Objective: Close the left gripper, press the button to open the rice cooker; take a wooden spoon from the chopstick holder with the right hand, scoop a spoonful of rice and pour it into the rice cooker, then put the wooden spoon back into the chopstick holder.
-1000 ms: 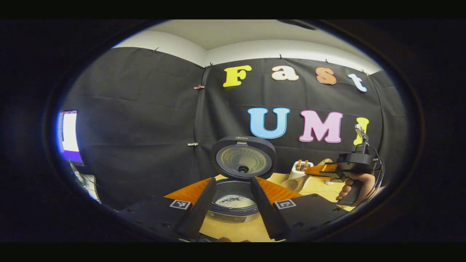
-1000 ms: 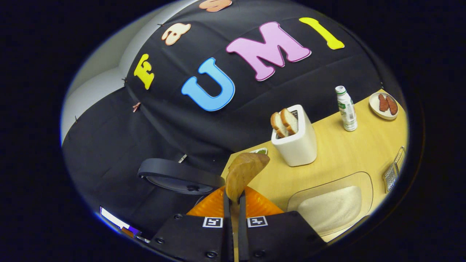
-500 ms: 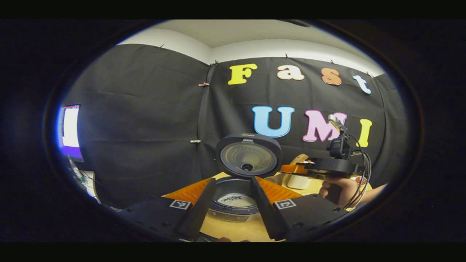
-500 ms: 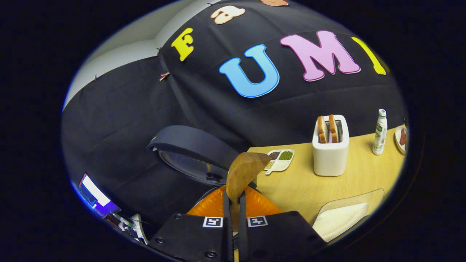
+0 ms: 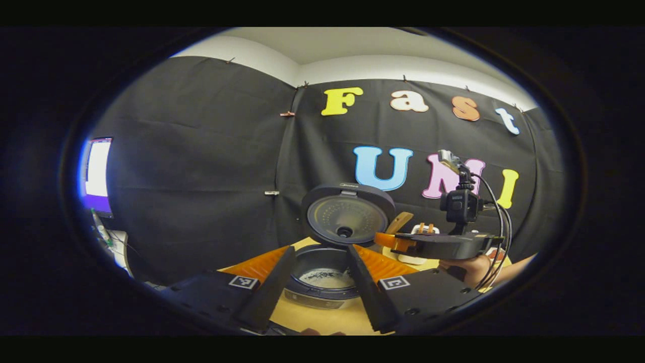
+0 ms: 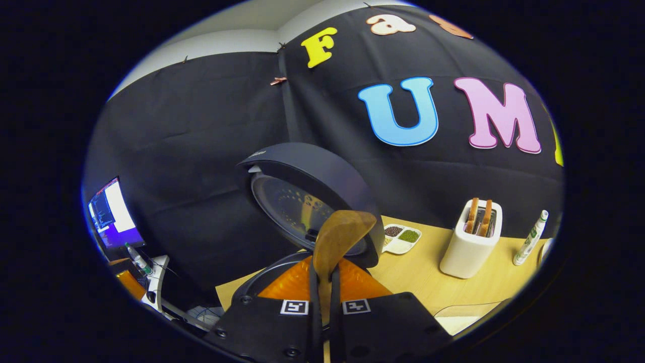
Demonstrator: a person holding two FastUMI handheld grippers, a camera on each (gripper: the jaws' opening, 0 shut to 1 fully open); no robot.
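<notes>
Pale wooden tabletop (image 6: 433, 282) bearing the open dark round rice cooker (image 5: 322, 275), lid raised. Left gripper (image 5: 315, 282): fingers spread wide, empty. Right gripper (image 6: 322, 287): clamped on the brown wooden spoon (image 6: 340, 239), beside the lid.

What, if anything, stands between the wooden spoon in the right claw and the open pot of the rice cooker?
Nothing visible does. The lid stands raised behind the pot, whose mouth lies open. The right claw, shut on the wooden spoon, is to the pot's right, level with the lid. The left claw stands open on the near side.
</notes>
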